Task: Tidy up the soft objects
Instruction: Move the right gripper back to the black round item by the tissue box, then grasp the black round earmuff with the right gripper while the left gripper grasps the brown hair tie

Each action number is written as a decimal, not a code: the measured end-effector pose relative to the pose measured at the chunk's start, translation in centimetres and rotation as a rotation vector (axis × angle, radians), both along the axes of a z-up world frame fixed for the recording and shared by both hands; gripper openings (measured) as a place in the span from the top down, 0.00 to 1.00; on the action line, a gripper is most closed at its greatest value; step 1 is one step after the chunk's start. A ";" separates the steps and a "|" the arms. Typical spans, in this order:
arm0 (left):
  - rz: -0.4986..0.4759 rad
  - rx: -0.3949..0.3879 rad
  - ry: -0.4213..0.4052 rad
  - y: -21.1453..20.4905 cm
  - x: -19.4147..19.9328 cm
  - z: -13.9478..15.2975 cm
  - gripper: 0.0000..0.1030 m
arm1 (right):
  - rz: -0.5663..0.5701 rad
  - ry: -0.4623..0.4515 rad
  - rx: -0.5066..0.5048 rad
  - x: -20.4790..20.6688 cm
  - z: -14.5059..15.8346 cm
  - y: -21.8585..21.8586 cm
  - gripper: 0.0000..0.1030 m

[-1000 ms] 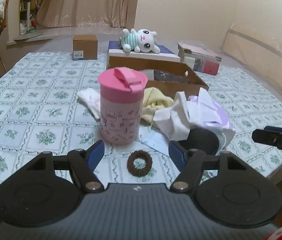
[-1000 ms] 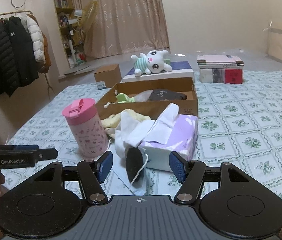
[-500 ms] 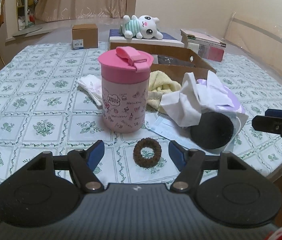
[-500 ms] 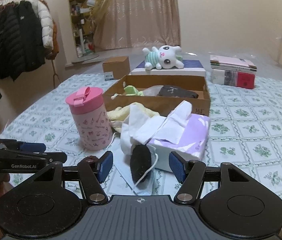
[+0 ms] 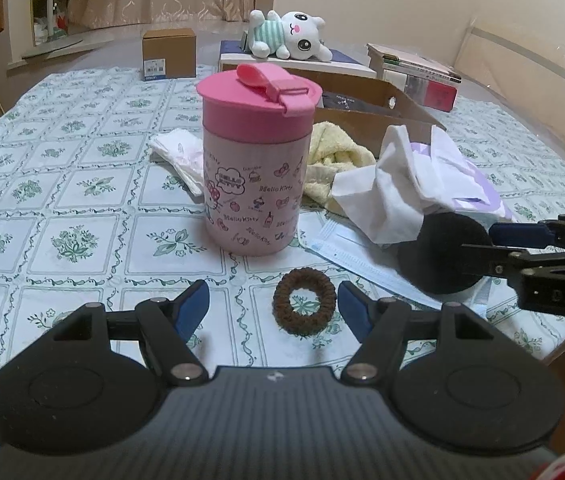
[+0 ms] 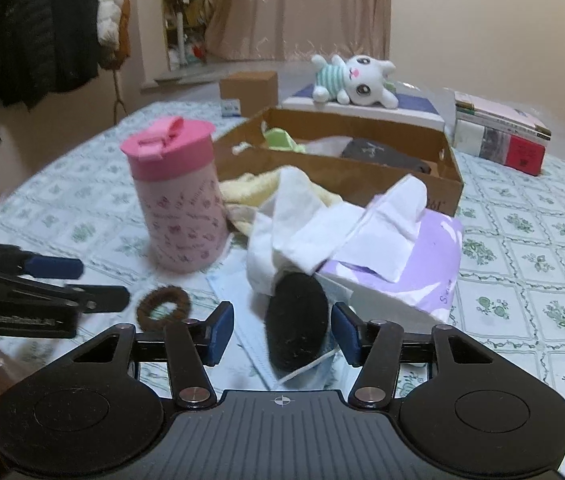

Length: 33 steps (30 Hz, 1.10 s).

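Both grippers were lining up on soft things near the bed's front edge. The left gripper [image 5: 273, 304] stood open around the brown hair tie [image 5: 303, 307], pads clear of it. The right gripper [image 6: 282, 334] had just been narrowing around the black pad [image 6: 297, 326], which leaned on the tissue box [image 6: 410, 276], not yet pinched. Next, each probably needed to close gently, then carry its piece to the cardboard box [image 6: 362, 168].

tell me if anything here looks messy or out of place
Yes: tissues spill in a crumpled heap from the purple tissue box, draping over a black pad and face mask. The pink cup stands upright.
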<state>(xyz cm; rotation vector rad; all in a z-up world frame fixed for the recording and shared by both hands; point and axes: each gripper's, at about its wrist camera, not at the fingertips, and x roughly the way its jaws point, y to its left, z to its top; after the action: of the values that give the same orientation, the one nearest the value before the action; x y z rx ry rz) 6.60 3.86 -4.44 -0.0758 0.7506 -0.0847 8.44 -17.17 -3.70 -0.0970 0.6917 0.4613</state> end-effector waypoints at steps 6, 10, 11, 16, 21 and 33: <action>-0.013 0.002 0.012 0.0 0.3 -0.7 0.34 | 0.014 0.024 -0.005 0.2 -1.1 0.2 0.60; -0.030 0.002 0.024 -0.4 0.5 -1.2 0.34 | 0.025 0.039 -0.004 0.2 -1.6 0.5 0.68; -0.036 0.006 0.028 -0.5 0.5 -1.4 0.34 | 0.025 0.044 -0.002 0.2 -1.7 0.5 0.72; -0.058 0.010 0.036 -1.2 1.0 -2.0 0.34 | 0.004 0.071 0.041 0.1 -1.5 -0.2 0.90; -0.088 0.045 0.032 -2.2 1.8 -2.5 0.36 | -0.030 0.079 0.106 -0.5 -0.3 -1.7 0.90; -0.131 0.139 0.041 -3.9 3.1 -4.1 0.61 | -0.061 0.069 0.137 -1.1 1.0 -2.9 0.90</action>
<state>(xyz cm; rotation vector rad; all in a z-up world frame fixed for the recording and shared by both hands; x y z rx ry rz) 9.66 0.00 -8.52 0.1046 0.8004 -0.1561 7.32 -20.11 -2.66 0.0687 0.7264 0.4535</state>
